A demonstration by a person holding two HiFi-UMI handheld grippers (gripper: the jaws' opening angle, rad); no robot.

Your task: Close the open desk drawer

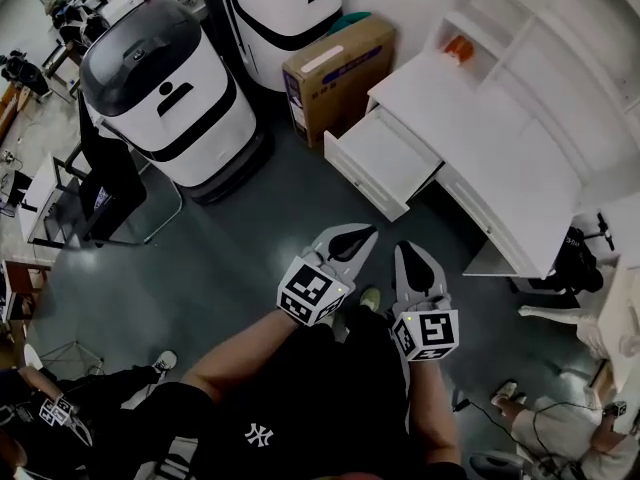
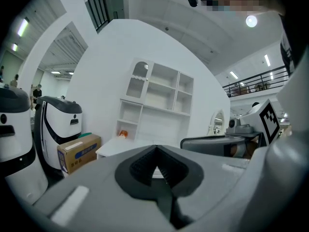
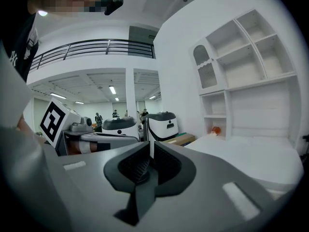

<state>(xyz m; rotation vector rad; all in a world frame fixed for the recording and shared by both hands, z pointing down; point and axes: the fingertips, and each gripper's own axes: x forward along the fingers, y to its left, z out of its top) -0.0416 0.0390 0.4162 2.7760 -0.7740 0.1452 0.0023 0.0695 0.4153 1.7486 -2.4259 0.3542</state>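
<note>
In the head view the white desk [image 1: 500,128] stands at the upper right, and its drawer [image 1: 385,156] is pulled out toward the dark floor and looks empty. My left gripper [image 1: 356,234] and right gripper [image 1: 404,252] are held side by side in front of my body. Both are below the drawer, a short way off and touching nothing. The left gripper [image 2: 155,149] has its jaws closed tip to tip and holds nothing. Only a hairline slit shows between the jaws of the right gripper [image 3: 150,146], which is also empty. The desk top [image 3: 251,153] shows in the right gripper view.
A cardboard box [image 1: 340,73] sits on the floor left of the drawer. Two white-and-black machines [image 1: 170,98] [image 1: 285,8] stand beyond it. White shelves [image 1: 520,28] rise over the desk, with an orange thing [image 1: 456,46] in one. Someone's shoes and cables [image 1: 520,408] lie at the lower right.
</note>
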